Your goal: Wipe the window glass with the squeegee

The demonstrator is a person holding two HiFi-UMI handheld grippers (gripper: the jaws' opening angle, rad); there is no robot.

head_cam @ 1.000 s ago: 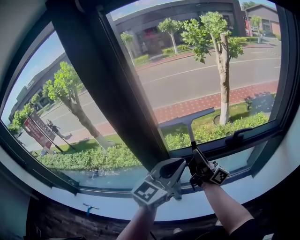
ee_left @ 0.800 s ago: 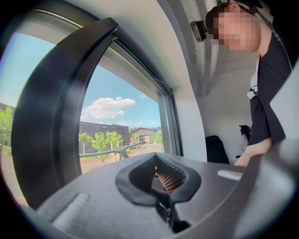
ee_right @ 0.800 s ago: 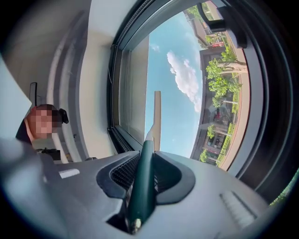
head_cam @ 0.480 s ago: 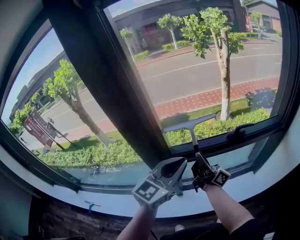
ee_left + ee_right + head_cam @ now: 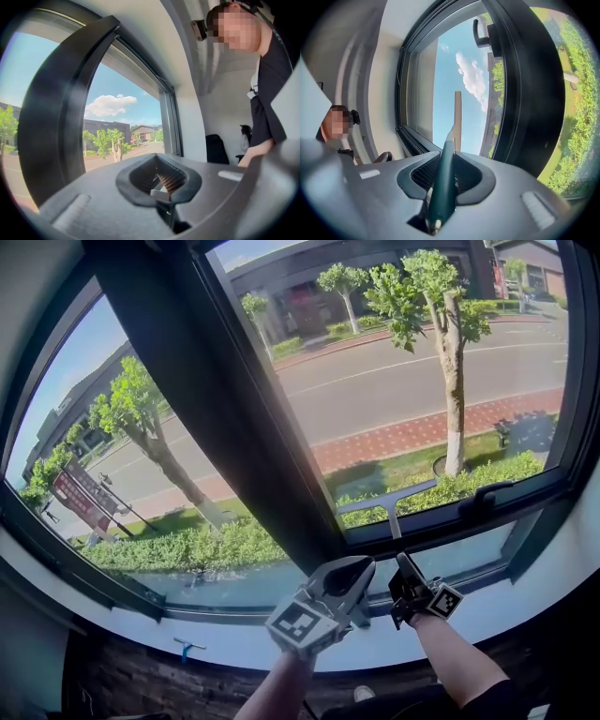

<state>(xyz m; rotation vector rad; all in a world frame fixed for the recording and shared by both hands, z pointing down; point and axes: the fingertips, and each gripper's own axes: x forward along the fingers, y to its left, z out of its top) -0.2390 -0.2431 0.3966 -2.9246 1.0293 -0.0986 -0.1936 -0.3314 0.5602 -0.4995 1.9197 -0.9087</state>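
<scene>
The window glass (image 5: 422, 381) fills most of the head view. A broad dark mullion (image 5: 220, 418) splits it, leaning across ahead of and above both sets of jaws. The left gripper (image 5: 349, 570) hangs low before the sill, just beside the right one. Its jaws are together with nothing between them, and it seems to be kept idle, clear of the wiping path. The right gripper (image 5: 403, 568) points up at the right-hand pane, its jaws clamped on the dark green handle (image 5: 443, 187) of the squeegee (image 5: 390, 517). The handle runs straight out from between the pads, probably so that the wrist can press the tool square to the pane. The blade (image 5: 386, 496) lies crosswise beyond the jaw tips, near the pane's bottom edge and just above the lower frame rail. Whether it touches the glass I cannot tell. A window latch (image 5: 483, 498) sits to the right of the jaws, near the blade's end, and may obstruct a sideways stroke.
</scene>
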